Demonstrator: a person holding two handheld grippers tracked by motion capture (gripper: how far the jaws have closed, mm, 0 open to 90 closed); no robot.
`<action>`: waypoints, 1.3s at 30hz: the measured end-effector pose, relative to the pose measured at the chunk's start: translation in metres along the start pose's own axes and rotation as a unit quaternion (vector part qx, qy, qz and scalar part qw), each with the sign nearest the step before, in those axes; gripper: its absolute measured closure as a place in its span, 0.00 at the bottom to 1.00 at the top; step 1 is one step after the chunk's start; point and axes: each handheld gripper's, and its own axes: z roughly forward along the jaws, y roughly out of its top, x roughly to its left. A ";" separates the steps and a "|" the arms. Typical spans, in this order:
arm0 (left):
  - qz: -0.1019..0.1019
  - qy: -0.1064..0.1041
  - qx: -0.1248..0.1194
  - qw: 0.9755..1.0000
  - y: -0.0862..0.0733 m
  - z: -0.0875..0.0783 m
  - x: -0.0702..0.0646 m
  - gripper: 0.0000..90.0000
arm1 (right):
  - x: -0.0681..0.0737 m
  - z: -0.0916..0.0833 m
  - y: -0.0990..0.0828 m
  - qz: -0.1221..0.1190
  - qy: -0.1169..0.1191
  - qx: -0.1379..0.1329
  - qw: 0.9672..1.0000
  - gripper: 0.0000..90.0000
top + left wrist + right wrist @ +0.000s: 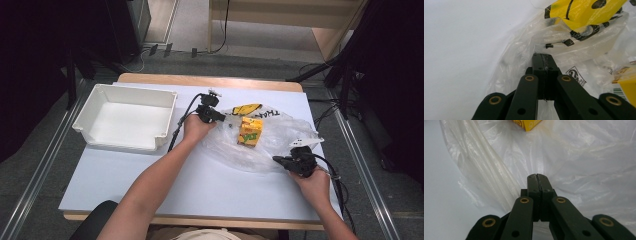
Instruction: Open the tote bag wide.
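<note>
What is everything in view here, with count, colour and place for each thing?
plastic bag: one, clear with yellow and black print, spread on the table right of centre
juice carton: one, yellow-orange, upright, seemingly inside the bag
tray: one, white, nothing in it, at the table's far left
table: one, white top with a wooden edge
cables: several, dark, on the floor beyond the table
left gripper: one, black, jaws shut, at the bag's left edge; the film looks pinched between them
right gripper: one, black, jaws shut, at the bag's near right edge
forearms: two, bare, coming in from the bottom
</note>
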 end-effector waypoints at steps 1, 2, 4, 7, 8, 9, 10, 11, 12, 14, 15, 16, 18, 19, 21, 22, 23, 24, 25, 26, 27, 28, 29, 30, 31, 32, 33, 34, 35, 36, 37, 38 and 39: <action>0.000 0.004 -0.001 1.000 0.000 0.000 0.001 1.00 | 0.001 -0.002 -0.002 0.000 0.003 0.001 1.000 1.00; -0.001 0.006 -0.002 1.000 0.000 0.000 0.001 1.00 | 0.001 -0.003 -0.004 0.000 0.005 0.003 1.000 1.00; 0.002 0.009 -0.001 1.000 0.000 -0.002 0.002 1.00 | 0.002 -0.006 -0.007 -0.003 0.006 0.005 1.000 1.00; -0.001 0.011 -0.001 1.000 0.000 -0.002 0.003 1.00 | 0.002 -0.009 -0.010 -0.005 0.007 0.006 1.000 1.00; 0.000 0.008 0.003 1.000 0.000 -0.002 0.003 1.00 | 0.002 -0.009 -0.010 -0.006 0.006 0.006 1.000 1.00; -0.002 0.002 0.005 1.000 0.000 -0.002 0.002 1.00 | 0.002 -0.009 -0.010 -0.003 0.006 0.007 1.000 1.00; 0.001 -0.002 0.010 1.000 0.000 -0.003 0.000 1.00 | 0.001 -0.009 -0.009 -0.002 0.009 0.008 1.000 1.00; 0.006 -0.004 0.013 1.000 0.000 -0.004 -0.002 1.00 | 0.001 -0.008 -0.008 0.001 0.011 0.009 1.000 1.00; 0.012 -0.006 0.010 1.000 0.000 -0.005 -0.005 1.00 | 0.001 -0.008 -0.008 0.004 0.011 0.012 1.000 1.00; 0.020 -0.009 0.007 1.000 -0.001 -0.009 -0.009 1.00 | 0.001 -0.008 -0.006 0.003 0.009 0.015 1.000 1.00; 0.022 -0.012 0.007 1.000 -0.001 -0.011 -0.009 1.00 | 0.001 -0.008 -0.005 0.001 0.007 0.017 1.000 1.00; 0.023 -0.018 0.005 1.000 -0.001 -0.012 -0.009 1.00 | 0.002 -0.008 -0.005 0.003 0.005 0.018 1.000 1.00; 0.023 -0.026 0.001 0.999 0.000 -0.015 -0.011 1.00 | 0.002 -0.008 -0.004 0.003 0.003 0.020 1.000 1.00; 0.026 -0.029 0.000 0.999 0.000 -0.017 -0.012 1.00 | 0.001 -0.008 -0.003 0.004 0.002 0.020 1.000 1.00; 0.028 -0.035 0.000 0.999 0.000 -0.020 -0.013 1.00 | 0.001 -0.008 -0.003 0.007 0.002 0.022 1.000 1.00; 0.032 -0.036 0.001 0.999 0.001 -0.021 -0.014 1.00 | 0.000 -0.008 -0.002 0.008 0.001 0.021 1.000 1.00; 0.033 -0.040 -0.001 0.999 0.001 -0.023 -0.014 1.00 | 0.000 -0.008 -0.002 0.009 0.001 0.021 1.000 1.00; 0.034 -0.041 -0.003 0.999 0.001 -0.025 -0.014 1.00 | 0.000 -0.008 -0.001 0.011 0.000 0.021 1.000 1.00; 0.034 -0.045 -0.005 0.998 0.002 -0.027 -0.015 1.00 | 0.000 -0.009 0.000 0.012 -0.001 0.018 1.000 1.00; 0.035 -0.049 -0.008 0.998 0.002 -0.030 -0.016 1.00 | 0.001 -0.010 0.001 0.015 -0.001 0.015 1.000 1.00; 0.039 -0.051 -0.010 0.998 0.002 -0.032 -0.016 1.00 | 0.001 -0.011 0.003 0.020 -0.002 0.011 1.000 1.00; 0.040 -0.057 -0.014 0.997 0.002 -0.036 -0.018 1.00 | 0.001 -0.012 0.004 0.021 -0.002 0.008 1.000 1.00; 0.044 -0.063 -0.015 0.997 0.002 -0.040 -0.019 1.00 | 0.002 -0.013 0.007 0.023 -0.003 0.006 1.000 1.00; 0.047 -0.064 -0.016 0.997 0.002 -0.042 -0.020 1.00 | 0.004 -0.013 0.009 0.023 -0.004 0.004 1.000 1.00; 0.050 -0.067 -0.018 0.996 0.001 -0.045 -0.020 0.99 | 0.004 -0.014 0.011 0.023 -0.005 0.004 1.000 1.00; 0.053 -0.071 -0.018 0.996 0.001 -0.047 -0.021 0.99 | 0.006 -0.015 0.013 0.023 -0.008 0.002 1.000 0.99; 0.054 -0.072 -0.017 0.996 0.001 -0.049 -0.022 0.99 | 0.006 -0.016 0.014 0.023 -0.010 0.000 1.000 0.98; 0.056 -0.079 -0.017 0.995 0.001 -0.051 -0.024 0.99 | 0.006 -0.016 0.015 0.025 -0.009 -0.002 1.000 0.98; 0.060 -0.085 -0.014 0.994 0.000 -0.054 -0.026 0.98 | 0.006 -0.018 0.017 0.029 -0.010 -0.005 1.000 0.98; 0.062 -0.090 -0.013 0.994 0.000 -0.055 -0.027 0.97 | 0.006 -0.019 0.018 0.037 -0.007 -0.006 0.999 0.97; 0.066 -0.093 -0.012 0.993 -0.002 -0.057 -0.029 0.96 | 0.006 -0.020 0.019 0.038 -0.008 -0.007 0.999 0.97; 0.070 -0.095 -0.013 0.993 -0.003 -0.058 -0.031 0.95 | 0.006 -0.022 0.021 0.041 -0.011 -0.009 0.999 0.97; 0.075 -0.100 -0.013 0.992 -0.004 -0.060 -0.032 0.94 | 0.006 -0.023 0.022 0.042 -0.014 -0.010 0.999 0.96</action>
